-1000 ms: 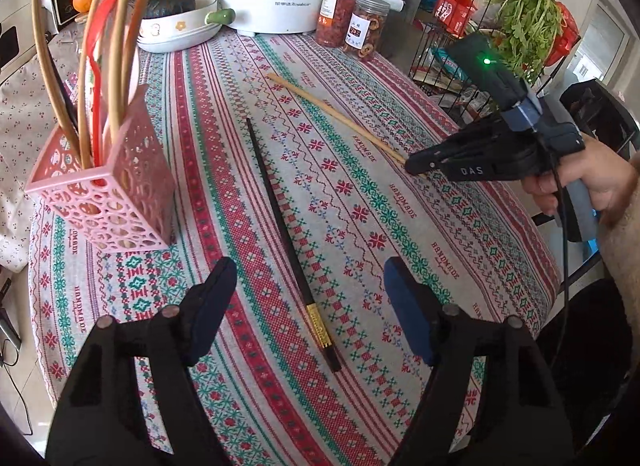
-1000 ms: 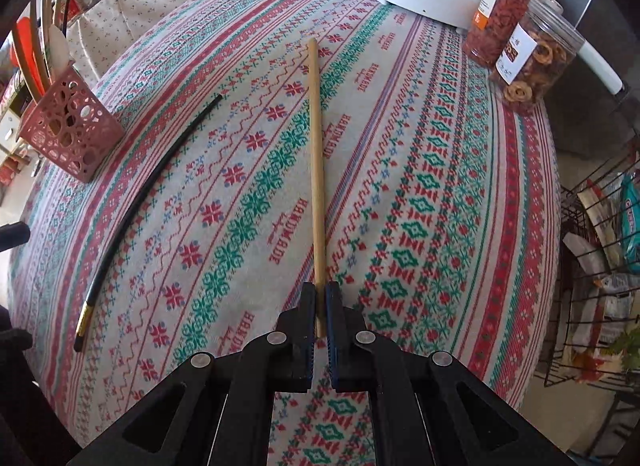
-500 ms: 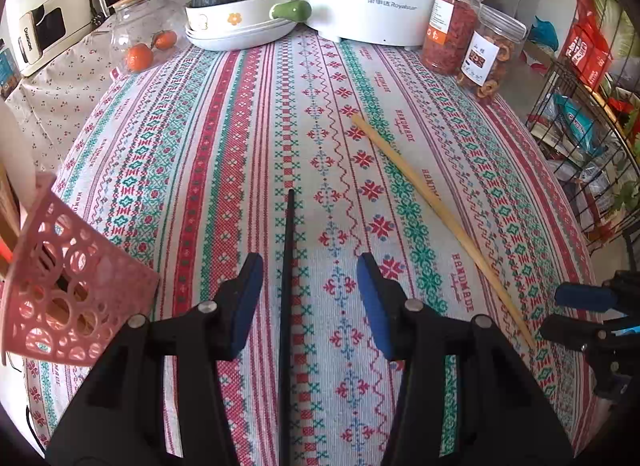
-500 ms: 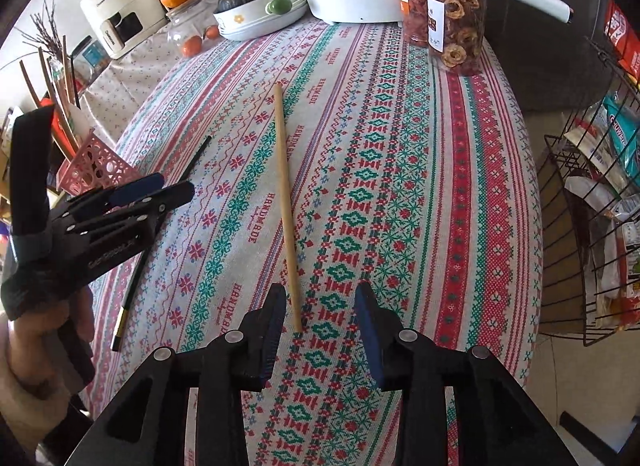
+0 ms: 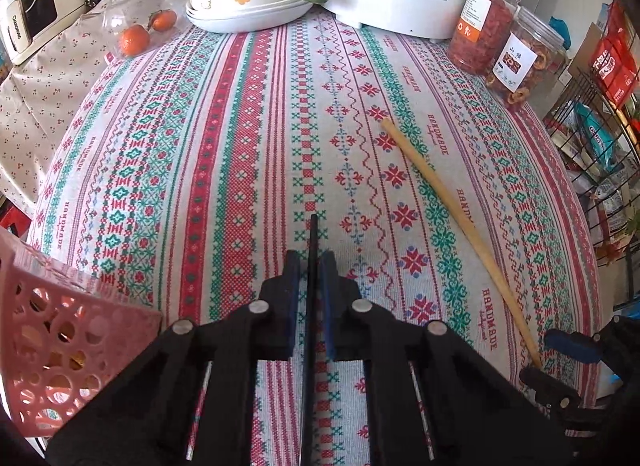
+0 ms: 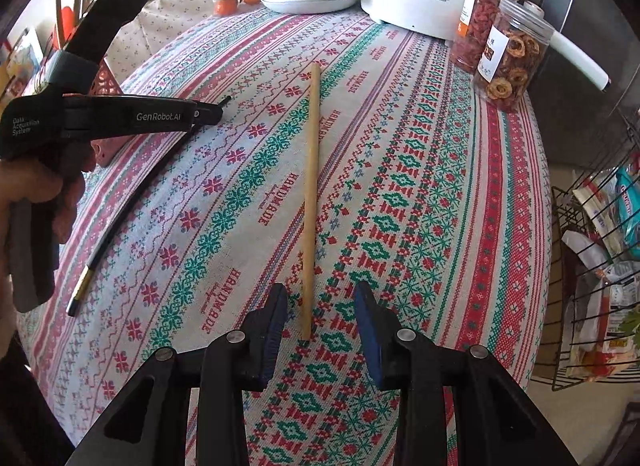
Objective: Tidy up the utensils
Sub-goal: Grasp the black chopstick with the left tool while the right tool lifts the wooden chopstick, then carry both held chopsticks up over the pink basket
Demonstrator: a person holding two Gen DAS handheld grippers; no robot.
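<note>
While the left gripper [image 5: 309,266], tilted steeply down, clamps the thin black chopstick [image 5: 313,236] on the patterned tablecloth [image 5: 240,145], the right gripper [image 6: 320,308] closes, still clear around the pale wooden chopstick [image 6: 311,193].

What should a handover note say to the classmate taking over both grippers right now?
Left gripper: shut on the black chopstick, which lies on the tablecloth.
Right gripper: jaws closing around the wooden chopstick, pads not yet touching it.
Pink holder: near left, already holds utensils.
Done: black chopstick gripped.
Left: grip the wooden one, likely drop both into the holder.
</note>
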